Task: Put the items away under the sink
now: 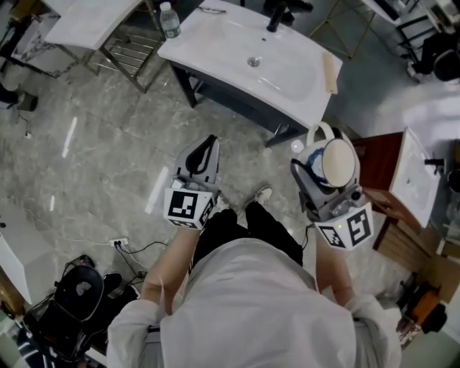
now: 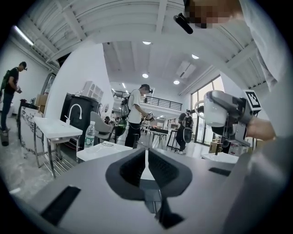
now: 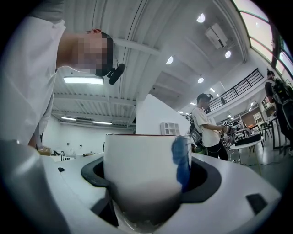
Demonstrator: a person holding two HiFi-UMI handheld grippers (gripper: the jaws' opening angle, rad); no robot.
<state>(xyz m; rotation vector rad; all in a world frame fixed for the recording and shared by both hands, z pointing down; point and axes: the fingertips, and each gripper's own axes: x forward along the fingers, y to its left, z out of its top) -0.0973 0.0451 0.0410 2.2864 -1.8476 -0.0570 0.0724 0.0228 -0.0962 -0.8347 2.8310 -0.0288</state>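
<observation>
A white mug [image 1: 338,162] with a blue mark and a loop handle sits in my right gripper [image 1: 325,171], which is shut on it and held upright at chest height. The right gripper view is filled by the mug [image 3: 146,169] between the dark pads. My left gripper [image 1: 208,146] points upward beside it, shut with nothing between its fingers [image 2: 132,167]. From the left gripper view the mug [image 2: 214,109] shows at the right. The white sink [image 1: 287,79] stands ahead of me on a dark frame [image 1: 230,100], which hides the space beneath it.
A water bottle [image 1: 169,20] stands at the sink's left corner and a wooden piece [image 1: 330,72] lies on its right edge. A brown cabinet [image 1: 377,162] is at my right. Cables and a power strip [image 1: 118,244] lie on the floor, left. People stand in the background [image 2: 137,114].
</observation>
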